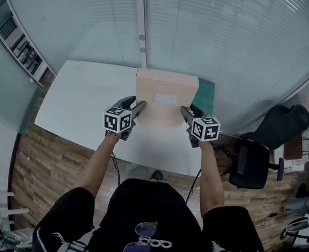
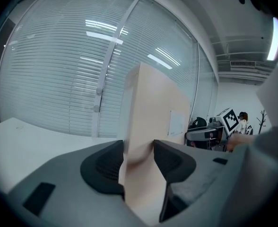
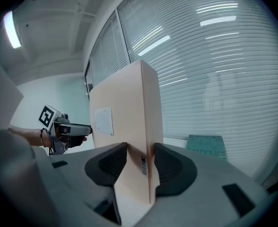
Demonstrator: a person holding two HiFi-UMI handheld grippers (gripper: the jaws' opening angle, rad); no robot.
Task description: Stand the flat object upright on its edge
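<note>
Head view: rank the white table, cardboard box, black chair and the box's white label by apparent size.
1. white table.
2-3. cardboard box and black chair look about alike. The chair stands on the floor, farther off, so I won't rank them.
4. white label.

We are in an office: glass walls with blinds (image 1: 223, 46) run behind a white table (image 1: 81, 104), and a black swivel chair (image 1: 251, 164) stands on the wood floor (image 1: 39, 182). We also see a shelf (image 1: 20, 46) and a ceiling strip light (image 3: 11, 30).

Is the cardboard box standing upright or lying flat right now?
Upright: the cardboard box shows its broad face vertical, left claw and right claw clamped on its side edges.
</note>
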